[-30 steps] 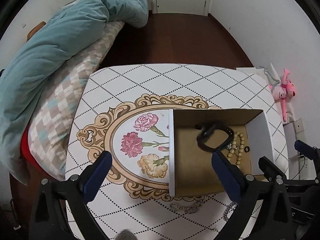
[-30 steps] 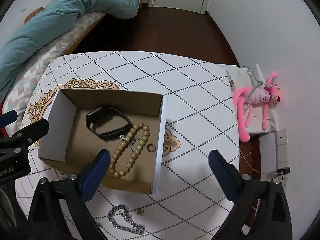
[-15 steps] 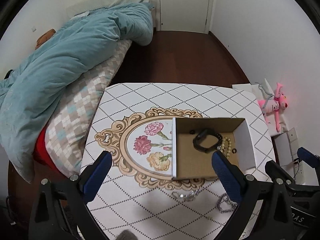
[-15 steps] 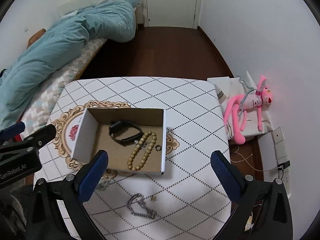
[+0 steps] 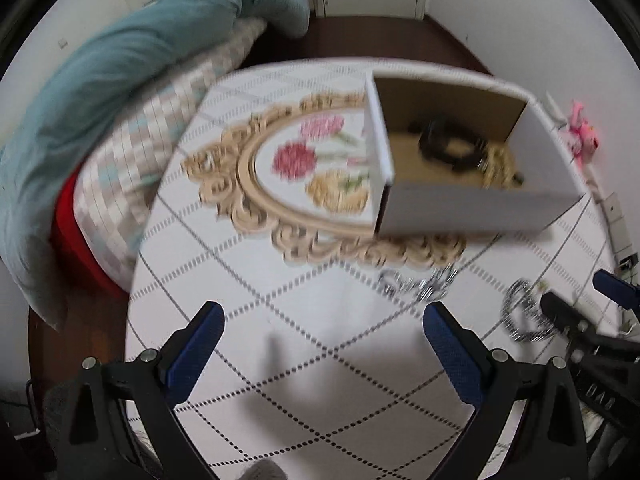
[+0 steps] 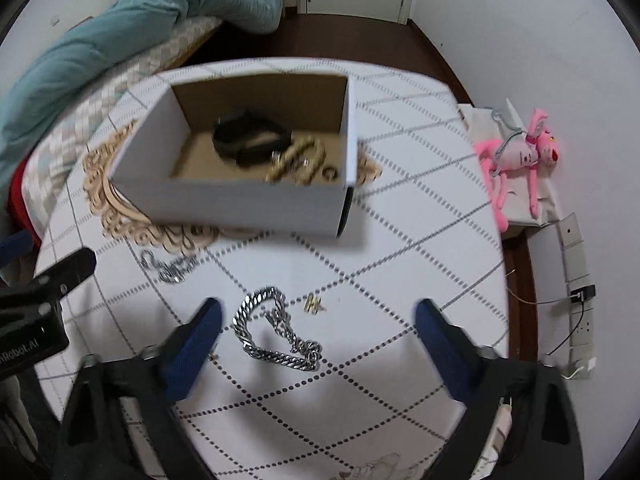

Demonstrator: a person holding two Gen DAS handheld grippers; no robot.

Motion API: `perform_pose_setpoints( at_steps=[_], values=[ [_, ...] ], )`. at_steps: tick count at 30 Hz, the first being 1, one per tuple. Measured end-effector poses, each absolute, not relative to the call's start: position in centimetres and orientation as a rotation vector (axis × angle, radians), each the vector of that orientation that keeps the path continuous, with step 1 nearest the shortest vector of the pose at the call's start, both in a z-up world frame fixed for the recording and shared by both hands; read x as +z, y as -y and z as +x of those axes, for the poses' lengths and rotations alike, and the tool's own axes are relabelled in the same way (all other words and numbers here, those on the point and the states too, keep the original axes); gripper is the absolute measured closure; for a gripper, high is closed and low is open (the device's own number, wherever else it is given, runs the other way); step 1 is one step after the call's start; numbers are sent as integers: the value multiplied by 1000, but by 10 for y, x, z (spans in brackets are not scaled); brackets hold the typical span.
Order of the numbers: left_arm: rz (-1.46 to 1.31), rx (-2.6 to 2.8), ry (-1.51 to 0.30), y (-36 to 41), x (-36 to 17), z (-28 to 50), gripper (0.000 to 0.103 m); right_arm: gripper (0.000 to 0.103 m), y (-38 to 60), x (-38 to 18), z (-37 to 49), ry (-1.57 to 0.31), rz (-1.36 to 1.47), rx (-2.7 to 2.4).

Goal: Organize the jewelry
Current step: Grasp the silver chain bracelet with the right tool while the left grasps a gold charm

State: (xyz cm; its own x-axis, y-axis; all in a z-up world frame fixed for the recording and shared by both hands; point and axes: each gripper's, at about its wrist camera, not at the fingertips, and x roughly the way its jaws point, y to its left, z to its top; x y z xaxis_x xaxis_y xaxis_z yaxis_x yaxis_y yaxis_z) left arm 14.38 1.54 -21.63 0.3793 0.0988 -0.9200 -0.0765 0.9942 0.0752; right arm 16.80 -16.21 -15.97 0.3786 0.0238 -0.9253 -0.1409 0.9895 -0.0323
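A white cardboard box stands on the patterned table and holds a black band, a wooden bead bracelet and a small ring. A thick silver chain lies in front of the box, between my right gripper's fingers. A small gold piece lies beside it. A thinner silver chain lies to the left. My right gripper is open and empty just above the thick chain. My left gripper is open and empty over bare table.
A bed with a teal duvet and a checked pillow lies along the table's left side. A pink plush toy lies on the floor at the right by the wall. The table edge curves close on both sides.
Both grippers have dropped low and pulled back toward the table's near side. The box now sits farther ahead, and the thick chain has come between the right fingers.
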Motion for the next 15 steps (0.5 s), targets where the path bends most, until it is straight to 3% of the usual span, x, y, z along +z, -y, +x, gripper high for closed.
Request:
perform_pose_setpoints(
  at_steps=[6,8,9,11,15],
  values=[
    [11,112,-1228,-18,-239,139,1,40,153,-190,163,-1215,-98,168],
    [18,109,-1233,-16,-243,138,1,63,151,-193,160,-1194,-100,170],
    [22,106,-1233,-14,-244,137,1,68,150,-195,160,-1194,-116,160],
    [23,97,-1233,-11,-245,136,1,94,148,-198,157,-1174,-129,167],
    [27,58,-1233,4,-243,129,1,96,154,-201,151,-1176,-134,162]
  ],
)
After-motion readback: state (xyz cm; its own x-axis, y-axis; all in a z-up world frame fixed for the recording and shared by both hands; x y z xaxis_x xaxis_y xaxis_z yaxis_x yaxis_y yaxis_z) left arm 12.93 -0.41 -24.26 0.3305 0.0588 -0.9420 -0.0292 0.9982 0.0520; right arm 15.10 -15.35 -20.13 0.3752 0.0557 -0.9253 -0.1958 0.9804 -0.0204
